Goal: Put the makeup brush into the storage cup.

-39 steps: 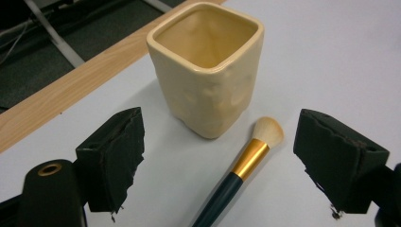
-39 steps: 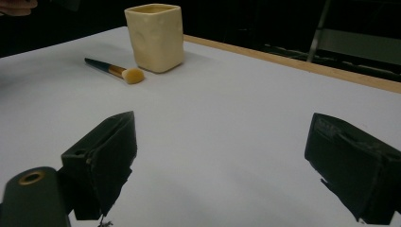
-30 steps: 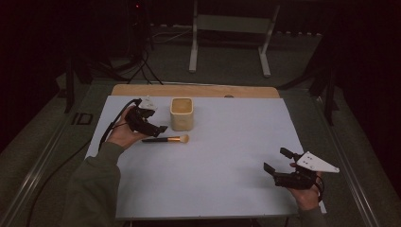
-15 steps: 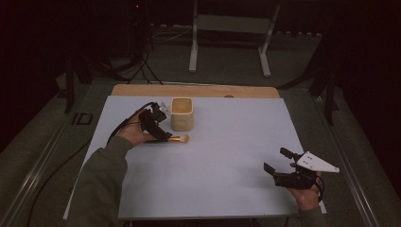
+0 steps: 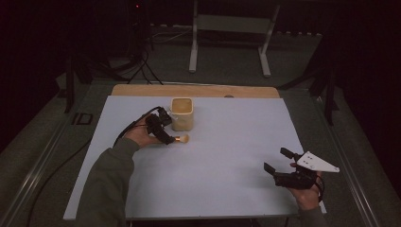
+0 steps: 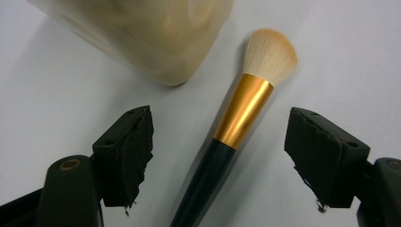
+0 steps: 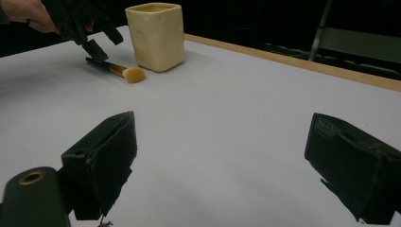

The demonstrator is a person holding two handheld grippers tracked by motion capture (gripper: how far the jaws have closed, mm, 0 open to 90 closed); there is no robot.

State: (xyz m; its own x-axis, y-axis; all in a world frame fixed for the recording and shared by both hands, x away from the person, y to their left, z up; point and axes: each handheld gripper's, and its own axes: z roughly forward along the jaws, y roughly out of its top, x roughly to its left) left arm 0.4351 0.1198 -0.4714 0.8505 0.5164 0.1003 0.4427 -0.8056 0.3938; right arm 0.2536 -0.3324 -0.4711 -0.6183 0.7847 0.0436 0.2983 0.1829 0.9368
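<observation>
Grippers held by a person work over a pale table [image 5: 222, 189]. Nearest the person, the right gripper [image 5: 280, 163] rests low at the near right edge, its jaws spread wide with nothing between them, well apart from everything else. Farther off, the left gripper [image 5: 166, 132] hovers just over a makeup brush [image 6: 236, 123], jaws released and standing apart on either side of the handle without touching it. From that gripper's own view, the dark handle runs up between the jaws, the gold ferrule sits just beyond them, and the soft orange-tipped bristles point away. Just beyond the left jaw, touching nothing, stands a cream cup [image 6: 151, 33], upright with its mouth open.

The step in hand looks like the reach before a grasp on the brush. The next move likely calls for lowering slightly, closing on the handle below the ferrule, then lifting and tipping the brush toward the cup.
</observation>
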